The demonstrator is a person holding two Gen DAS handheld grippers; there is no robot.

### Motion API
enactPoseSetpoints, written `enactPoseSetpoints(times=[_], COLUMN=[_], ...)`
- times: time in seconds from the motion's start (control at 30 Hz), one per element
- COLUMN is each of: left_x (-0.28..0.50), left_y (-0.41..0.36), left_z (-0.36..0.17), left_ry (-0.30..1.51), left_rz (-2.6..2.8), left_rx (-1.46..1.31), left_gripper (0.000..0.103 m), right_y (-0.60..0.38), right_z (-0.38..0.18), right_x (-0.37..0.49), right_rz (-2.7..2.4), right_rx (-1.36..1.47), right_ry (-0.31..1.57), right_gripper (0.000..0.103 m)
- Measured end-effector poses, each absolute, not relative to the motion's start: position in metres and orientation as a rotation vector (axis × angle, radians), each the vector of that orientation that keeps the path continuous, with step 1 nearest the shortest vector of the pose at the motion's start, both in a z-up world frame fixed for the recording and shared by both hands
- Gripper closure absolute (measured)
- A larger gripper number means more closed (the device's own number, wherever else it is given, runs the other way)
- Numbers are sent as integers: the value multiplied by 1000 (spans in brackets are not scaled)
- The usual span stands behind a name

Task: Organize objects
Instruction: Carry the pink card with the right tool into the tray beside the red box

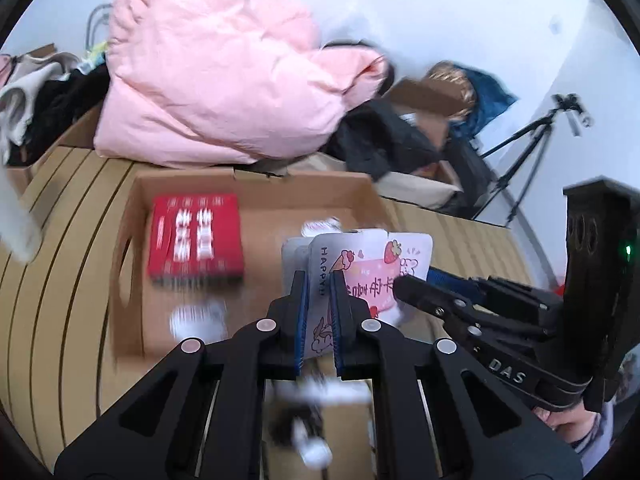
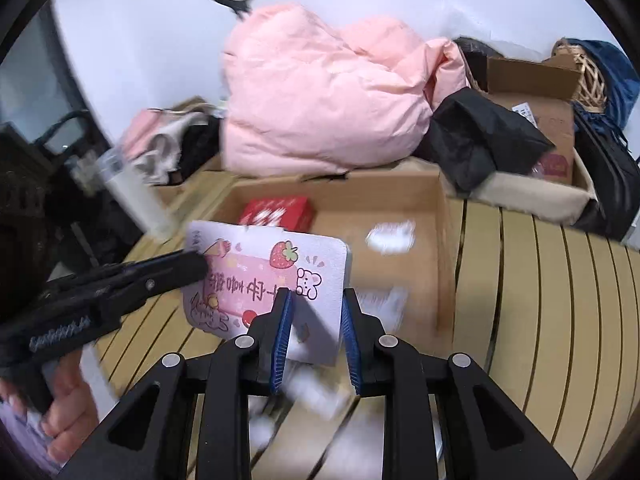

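Above the near rim of the cardboard box [image 2: 444, 248], our left gripper [image 1: 320, 280] clamps the strawberry card pack [image 2: 272, 276] on edge, presumably for lowering inside beside the red box [image 1: 196, 238]. Our right gripper [image 2: 316, 300] stands parted around it, unclamped.

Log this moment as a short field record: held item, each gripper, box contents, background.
held item: strawberry card pack, above the near edge of the cardboard box
left gripper: jaws shut on the card pack's edge
right gripper: jaws open around the pack's lower corner; whether they touch it is unclear
box contents: red box, blurred white items
background: pink quilt, tripod
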State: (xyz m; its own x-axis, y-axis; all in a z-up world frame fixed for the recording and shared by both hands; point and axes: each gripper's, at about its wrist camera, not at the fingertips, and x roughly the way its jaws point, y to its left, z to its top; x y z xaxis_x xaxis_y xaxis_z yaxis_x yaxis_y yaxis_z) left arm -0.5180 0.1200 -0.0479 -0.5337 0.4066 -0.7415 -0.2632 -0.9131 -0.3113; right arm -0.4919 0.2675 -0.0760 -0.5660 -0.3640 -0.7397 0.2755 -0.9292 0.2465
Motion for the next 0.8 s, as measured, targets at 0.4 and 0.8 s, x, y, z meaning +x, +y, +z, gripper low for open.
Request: enactPoseSetpoints(times=[0.4,0.8], left_x=[-616,-420], left_y=[133,60], left_z=[-101,42], left_ry=[-42,306], left_rz=[2502,2776], left_rx=[-1296,-998], left_gripper=[72,0], right_y=[248,302], right_z=[-159,-9], right_x=[-657,-491], right_rz=[-2486,-2489], right_rx=[1553,1255], right_ry=[-68,-84], right_gripper=[53,0])
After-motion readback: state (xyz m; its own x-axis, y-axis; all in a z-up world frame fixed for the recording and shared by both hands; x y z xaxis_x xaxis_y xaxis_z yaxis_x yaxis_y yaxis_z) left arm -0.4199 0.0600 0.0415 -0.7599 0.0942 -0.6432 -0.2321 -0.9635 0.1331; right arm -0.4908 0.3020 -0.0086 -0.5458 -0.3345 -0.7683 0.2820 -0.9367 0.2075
